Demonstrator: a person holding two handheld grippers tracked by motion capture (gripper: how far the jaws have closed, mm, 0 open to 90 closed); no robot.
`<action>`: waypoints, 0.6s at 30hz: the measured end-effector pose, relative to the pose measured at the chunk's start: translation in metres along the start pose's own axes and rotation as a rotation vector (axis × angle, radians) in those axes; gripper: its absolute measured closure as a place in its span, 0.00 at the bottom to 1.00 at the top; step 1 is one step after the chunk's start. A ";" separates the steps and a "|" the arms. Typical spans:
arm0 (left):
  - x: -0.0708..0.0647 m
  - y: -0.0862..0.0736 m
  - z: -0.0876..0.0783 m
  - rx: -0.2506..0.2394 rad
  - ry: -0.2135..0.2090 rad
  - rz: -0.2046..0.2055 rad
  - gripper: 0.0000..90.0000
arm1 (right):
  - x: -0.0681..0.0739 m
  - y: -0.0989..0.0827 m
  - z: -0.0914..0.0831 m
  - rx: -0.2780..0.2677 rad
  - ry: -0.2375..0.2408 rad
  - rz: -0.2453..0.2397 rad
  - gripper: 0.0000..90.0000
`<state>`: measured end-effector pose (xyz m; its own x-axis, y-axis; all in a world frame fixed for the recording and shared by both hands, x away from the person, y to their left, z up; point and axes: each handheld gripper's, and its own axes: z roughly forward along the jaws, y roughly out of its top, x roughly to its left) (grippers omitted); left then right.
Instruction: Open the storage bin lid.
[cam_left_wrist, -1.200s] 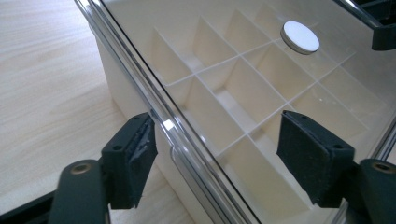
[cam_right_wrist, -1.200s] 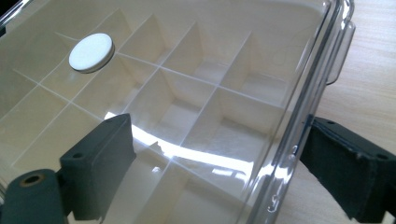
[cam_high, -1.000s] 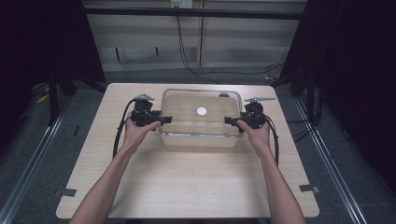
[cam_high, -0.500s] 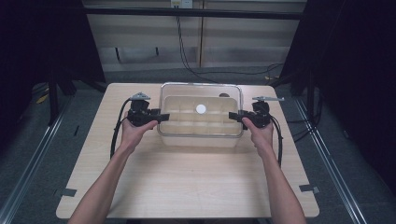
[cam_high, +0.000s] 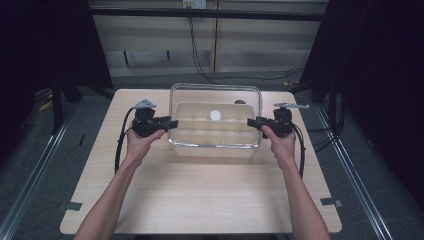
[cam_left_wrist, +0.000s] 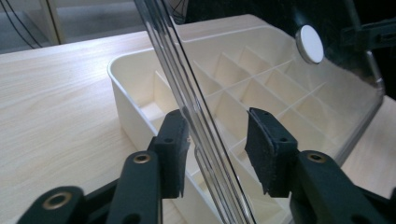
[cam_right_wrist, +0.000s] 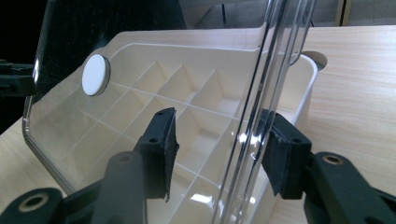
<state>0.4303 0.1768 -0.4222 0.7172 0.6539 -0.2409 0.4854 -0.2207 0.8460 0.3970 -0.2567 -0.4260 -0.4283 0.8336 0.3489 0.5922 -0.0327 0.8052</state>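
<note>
A cream divided organiser box (cam_high: 215, 137) sits at the back middle of the table. Its clear lid (cam_high: 215, 95), which carries a white round disc (cam_high: 215, 115), stands tilted up over the box. My left gripper (cam_high: 172, 122) is at the lid's left edge and my right gripper (cam_high: 250, 121) at its right edge. In the left gripper view the lid's rim (cam_left_wrist: 187, 93) passes between the open jaws of the left gripper (cam_left_wrist: 217, 128), close to the left pad. In the right gripper view the rim (cam_right_wrist: 266, 84) runs between the open jaws of the right gripper (cam_right_wrist: 222, 123), near the right pad.
The light wooden table (cam_high: 200, 190) has bare surface in front of the box and on both sides of it. Cables (cam_high: 200, 55) hang at the wall behind. Dark curtains flank the table.
The lid has swung up higher over the box. Both grippers stayed at its side edges and shifted slightly with it.
</note>
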 end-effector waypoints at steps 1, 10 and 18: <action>0.000 0.000 -0.002 -0.011 -0.010 -0.003 0.67 | 0.000 0.000 -0.002 -0.005 0.003 0.005 0.57; -0.002 -0.003 -0.007 -0.001 -0.016 0.003 0.71 | 0.003 0.000 -0.009 -0.036 0.017 0.021 0.62; -0.003 -0.005 -0.009 0.004 -0.011 0.005 0.74 | 0.005 -0.002 -0.015 -0.046 0.035 0.031 0.66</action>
<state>0.4217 0.1825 -0.4214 0.7250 0.6450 -0.2416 0.4834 -0.2266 0.8456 0.3833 -0.2608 -0.4187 -0.4339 0.8121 0.3901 0.5743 -0.0843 0.8143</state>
